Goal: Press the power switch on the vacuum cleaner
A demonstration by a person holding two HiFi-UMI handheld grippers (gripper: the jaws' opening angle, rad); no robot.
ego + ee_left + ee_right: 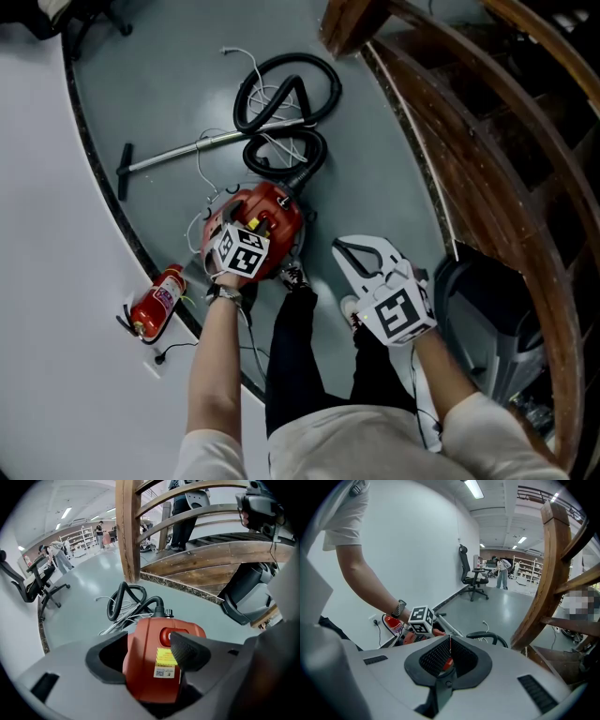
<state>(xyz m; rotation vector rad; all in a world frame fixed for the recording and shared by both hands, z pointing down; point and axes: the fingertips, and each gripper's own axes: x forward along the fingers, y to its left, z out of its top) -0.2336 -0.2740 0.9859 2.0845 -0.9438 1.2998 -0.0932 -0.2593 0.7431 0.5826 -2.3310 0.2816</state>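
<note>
Jaws wide apart on left gripper (143, 656), astride vacuum (145, 686), pad (187, 651) at its switch (166, 637); shut, empty on right gripper (450, 645), well off vacuum; seemingly lining up, next needing a square push of pad onto switch.

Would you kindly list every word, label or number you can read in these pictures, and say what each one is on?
No text can be read here.
Yellow label on the red vacuum cleaner: print too small to read.
White label below it: a QR code, its text blurred.
Label on the fire extinguisher: too small to read.
</note>
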